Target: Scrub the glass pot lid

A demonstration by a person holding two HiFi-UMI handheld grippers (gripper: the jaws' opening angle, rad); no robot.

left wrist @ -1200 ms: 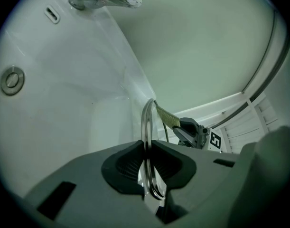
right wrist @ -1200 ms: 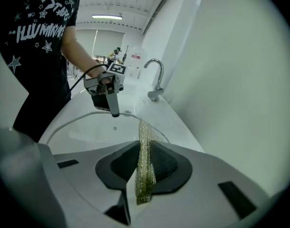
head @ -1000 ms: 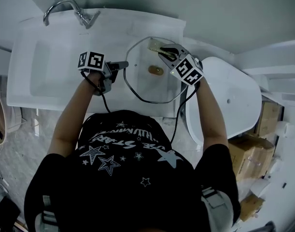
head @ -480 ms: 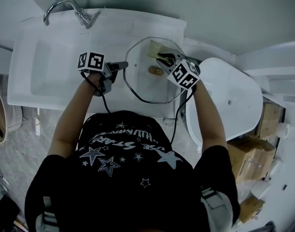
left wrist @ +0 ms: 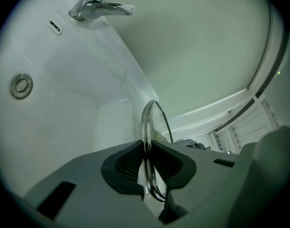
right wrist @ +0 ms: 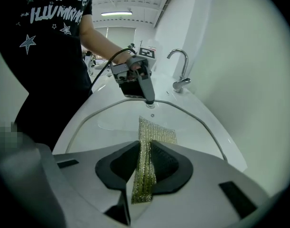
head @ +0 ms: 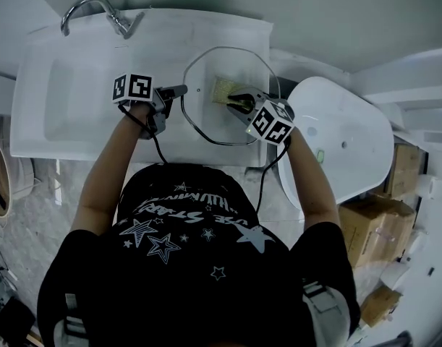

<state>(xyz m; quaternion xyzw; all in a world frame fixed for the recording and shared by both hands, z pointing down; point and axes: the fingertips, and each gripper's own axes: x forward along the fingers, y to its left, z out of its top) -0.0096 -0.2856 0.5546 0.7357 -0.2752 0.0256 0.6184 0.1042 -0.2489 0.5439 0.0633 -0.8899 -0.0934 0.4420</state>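
Observation:
The glass pot lid lies flat-side up over the white counter to the right of the sink. My left gripper is shut on the lid's left rim; in the left gripper view the metal rim stands edge-on between the dark pads of the left gripper. My right gripper is shut on a gold mesh scrub cloth, which rests on the glass near the lid's middle. In the right gripper view the cloth runs out from the right gripper onto the lid, with the left gripper at the far rim.
A white sink basin with a chrome faucet lies to the left; its drain shows in the left gripper view. A white rounded fixture stands to the right, with cardboard boxes beyond it.
My right gripper has dragged the scrub cloth from the lid's far edge toward its middle, nearer the person. The left gripper keeps its hold on the rim.

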